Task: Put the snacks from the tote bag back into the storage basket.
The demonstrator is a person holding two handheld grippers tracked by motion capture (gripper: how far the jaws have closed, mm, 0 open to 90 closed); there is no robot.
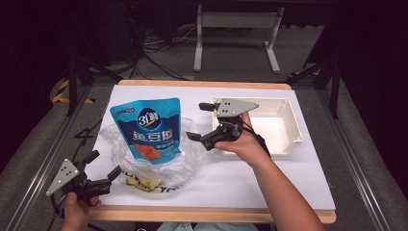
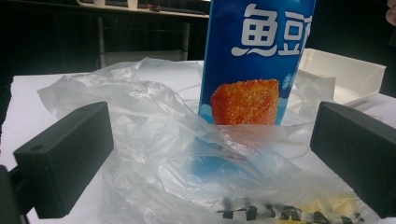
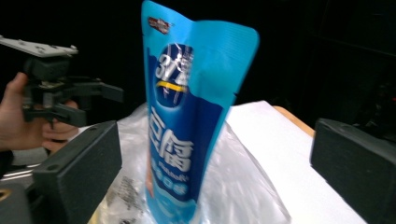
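standing upright inside a crumpled clear plastic bag, the blue snack pouch sits on the left half of the white bench, its lower part sunk into the bag's folds and its top well above them. the pouch carries white lettering and a picture of an orange fried cube. black print and a yellow patch show on the bag's near edge.

the right gripper hangs just to the right of the pouch, held in the person's right hand, with its grey three-cornered plate on top. its fingers are spread wide and point toward the pouch; they touch nothing. in the right gripper view the pouch stands between the two black fingers but apart from both, with clear space on each side.

the left gripper rests at the near left corner of the bench, held in the left hand. its fingers are spread too, aimed at the bag's near left side and gripping nothing. in the left gripper view the crumpled bag lies between and beyond the two fingers, with the pouch rising behind it.

a shallow white tray sits on the right part of the bench, behind the right hand.
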